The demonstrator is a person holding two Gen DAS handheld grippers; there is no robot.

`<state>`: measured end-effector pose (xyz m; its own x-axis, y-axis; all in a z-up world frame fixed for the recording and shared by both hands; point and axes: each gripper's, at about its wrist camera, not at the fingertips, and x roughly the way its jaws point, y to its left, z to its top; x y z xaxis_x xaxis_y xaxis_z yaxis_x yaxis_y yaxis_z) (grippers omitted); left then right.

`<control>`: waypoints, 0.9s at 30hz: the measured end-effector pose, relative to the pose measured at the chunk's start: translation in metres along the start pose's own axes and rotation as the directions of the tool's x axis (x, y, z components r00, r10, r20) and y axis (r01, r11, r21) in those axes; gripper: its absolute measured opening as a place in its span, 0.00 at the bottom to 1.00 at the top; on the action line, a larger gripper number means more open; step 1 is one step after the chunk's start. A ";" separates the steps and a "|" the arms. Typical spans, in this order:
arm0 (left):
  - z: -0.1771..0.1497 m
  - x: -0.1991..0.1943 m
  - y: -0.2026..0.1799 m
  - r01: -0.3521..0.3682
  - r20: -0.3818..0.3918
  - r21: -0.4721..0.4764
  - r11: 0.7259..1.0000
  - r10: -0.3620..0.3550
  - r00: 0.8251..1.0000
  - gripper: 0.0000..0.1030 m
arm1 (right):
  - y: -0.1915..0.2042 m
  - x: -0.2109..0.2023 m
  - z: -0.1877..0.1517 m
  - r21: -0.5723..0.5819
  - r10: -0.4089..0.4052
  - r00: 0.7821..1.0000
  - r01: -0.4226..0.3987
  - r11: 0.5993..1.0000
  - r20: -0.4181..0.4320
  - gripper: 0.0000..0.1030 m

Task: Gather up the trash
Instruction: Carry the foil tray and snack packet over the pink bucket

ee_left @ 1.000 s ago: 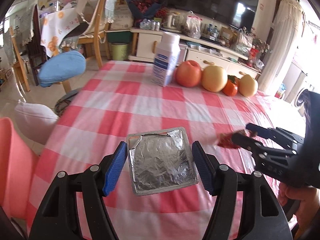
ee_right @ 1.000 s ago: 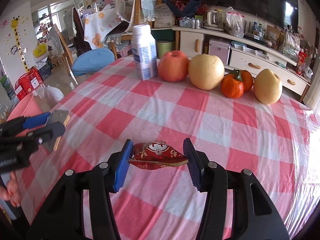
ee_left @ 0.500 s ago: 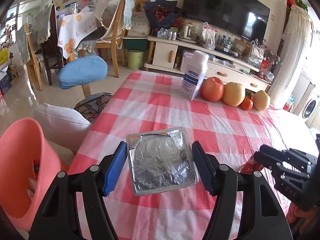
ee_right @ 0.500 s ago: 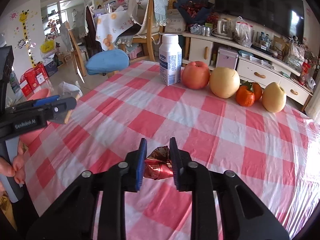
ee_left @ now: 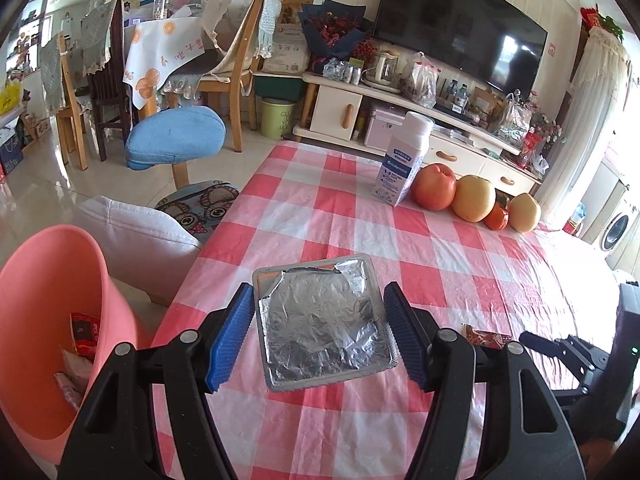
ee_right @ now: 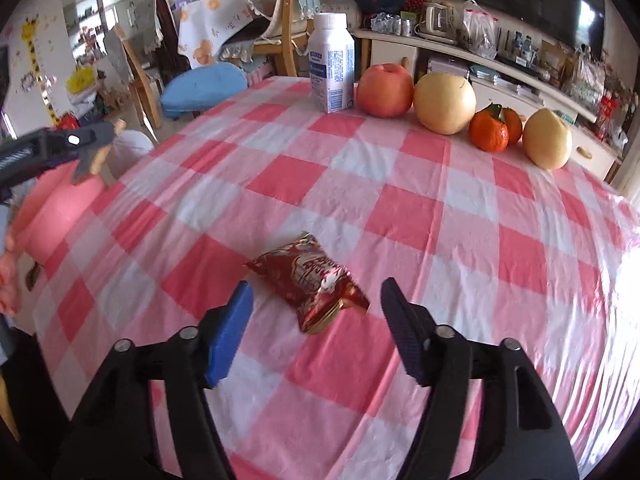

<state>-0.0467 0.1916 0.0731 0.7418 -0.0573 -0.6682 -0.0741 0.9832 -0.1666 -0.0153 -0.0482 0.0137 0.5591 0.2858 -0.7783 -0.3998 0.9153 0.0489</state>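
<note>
A lived-in family home, the living and dining room: a big television (ee_left: 460, 36) over a cluttered cream sideboard (ee_left: 404, 120), wooden dining chairs (ee_left: 236, 72), a checked cloth (ee_left: 360, 232) on the surface with fruit (ee_left: 434, 192), and a washing machine (ee_left: 616, 228) off to the side.

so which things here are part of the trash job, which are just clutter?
Job:
foil packet, held in left gripper
red wrapper, loose on table, between open right gripper
pink bin

Clutter:
milk bottle
apple
pears
oranges
</note>
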 end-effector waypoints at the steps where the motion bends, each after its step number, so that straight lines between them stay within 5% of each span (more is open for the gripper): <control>1: 0.000 0.000 0.000 0.001 -0.001 0.004 1.000 -0.001 1.000 0.65 | 0.000 0.004 0.001 -0.003 0.001 1.000 -0.001 1.000 -0.006 0.72; 10: 0.002 -0.005 0.008 -0.002 0.012 -0.014 1.000 0.002 1.000 0.65 | 0.002 0.027 0.007 0.004 -0.027 0.999 0.027 1.000 -0.028 0.72; 15: 0.005 -0.009 0.018 -0.015 0.029 -0.029 0.999 0.016 0.999 0.65 | 0.012 0.023 0.007 -0.006 -0.044 0.999 0.044 0.999 -0.011 0.40; 27: 0.012 -0.029 0.046 -0.062 0.083 -0.062 0.996 0.067 0.994 0.65 | 0.052 0.017 0.008 -0.050 -0.094 0.995 0.096 0.994 0.029 0.35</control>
<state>-0.0633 0.2409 0.0936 0.7880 0.0229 -0.6153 -0.1605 0.9724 -0.1694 -0.0205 0.0067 0.0083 0.6153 0.2063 -0.7608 -0.3805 0.9230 -0.0575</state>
